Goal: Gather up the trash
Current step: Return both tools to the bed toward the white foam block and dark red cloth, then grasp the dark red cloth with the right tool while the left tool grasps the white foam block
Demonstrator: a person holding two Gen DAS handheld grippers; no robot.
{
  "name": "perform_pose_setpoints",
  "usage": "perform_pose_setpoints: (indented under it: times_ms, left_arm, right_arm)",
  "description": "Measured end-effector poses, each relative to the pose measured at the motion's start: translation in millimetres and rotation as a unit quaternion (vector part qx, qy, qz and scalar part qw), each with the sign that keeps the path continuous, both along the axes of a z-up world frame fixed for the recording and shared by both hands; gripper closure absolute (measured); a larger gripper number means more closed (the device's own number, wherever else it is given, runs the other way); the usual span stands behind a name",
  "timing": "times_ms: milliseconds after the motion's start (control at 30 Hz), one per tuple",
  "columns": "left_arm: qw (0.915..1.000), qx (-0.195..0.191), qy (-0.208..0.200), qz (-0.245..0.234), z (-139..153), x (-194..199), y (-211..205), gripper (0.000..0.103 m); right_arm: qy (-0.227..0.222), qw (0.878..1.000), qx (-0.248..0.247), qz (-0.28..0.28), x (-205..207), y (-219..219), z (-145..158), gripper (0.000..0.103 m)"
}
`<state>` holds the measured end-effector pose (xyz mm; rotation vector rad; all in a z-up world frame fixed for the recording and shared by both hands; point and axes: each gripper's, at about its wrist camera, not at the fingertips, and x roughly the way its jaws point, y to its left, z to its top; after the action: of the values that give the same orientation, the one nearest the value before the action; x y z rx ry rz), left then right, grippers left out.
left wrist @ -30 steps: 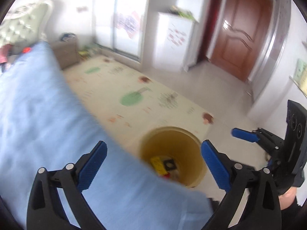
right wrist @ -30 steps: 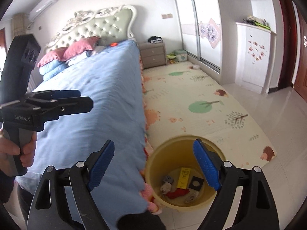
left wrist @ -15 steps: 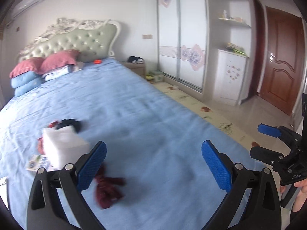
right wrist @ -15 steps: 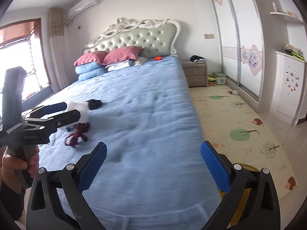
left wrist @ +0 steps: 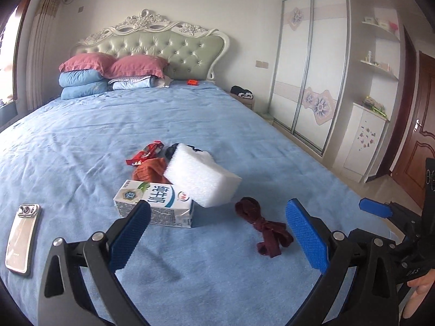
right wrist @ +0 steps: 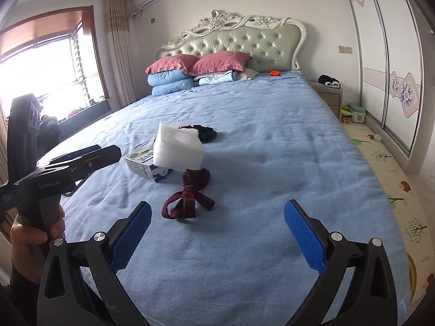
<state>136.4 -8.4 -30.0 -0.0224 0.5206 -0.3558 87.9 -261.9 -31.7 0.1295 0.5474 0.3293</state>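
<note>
A small heap of trash lies on the blue bed (left wrist: 190, 119): a white milk carton (left wrist: 155, 203), a white foam block (left wrist: 201, 176) leaning on it, a red wrapper (left wrist: 144, 153), an orange-red cloth (left wrist: 149, 171), something black (right wrist: 205, 133) behind the foam, and a dark red knotted cloth (left wrist: 261, 225) a little apart. My left gripper (left wrist: 217, 233) hangs open just short of the carton, nothing between its fingers. My right gripper (right wrist: 216, 233) is open above the sheet, the dark red cloth (right wrist: 190, 194) just ahead of it.
A phone (left wrist: 23, 237) lies on the sheet at the left. Pillows (left wrist: 108, 65) and a padded headboard (left wrist: 163, 46) stand at the far end. A nightstand (right wrist: 327, 93), wardrobe doors (right wrist: 391, 62) and a play mat (right wrist: 391, 179) lie right of the bed. A window (right wrist: 40, 78) is at left.
Both grippers swung away from the yellow bin on the floor, over the bed to the heap of trash. The right gripper's jaws spread a little wider.
</note>
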Motion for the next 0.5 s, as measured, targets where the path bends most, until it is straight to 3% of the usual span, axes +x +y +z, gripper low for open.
perform_pose_setpoints:
  times_ms: [267,500]
  left_arm:
    - [0.9999,0.008,0.003,0.014,-15,10,19,0.004]
    - [0.9995,-0.014,0.028,0.011,-30,23,28,0.004]
  right_arm:
    - [0.019,1.0,-0.001,0.015,26,32,-6,0.008]
    - [0.054,0.998,-0.025,0.025,55,63,-22,0.011]
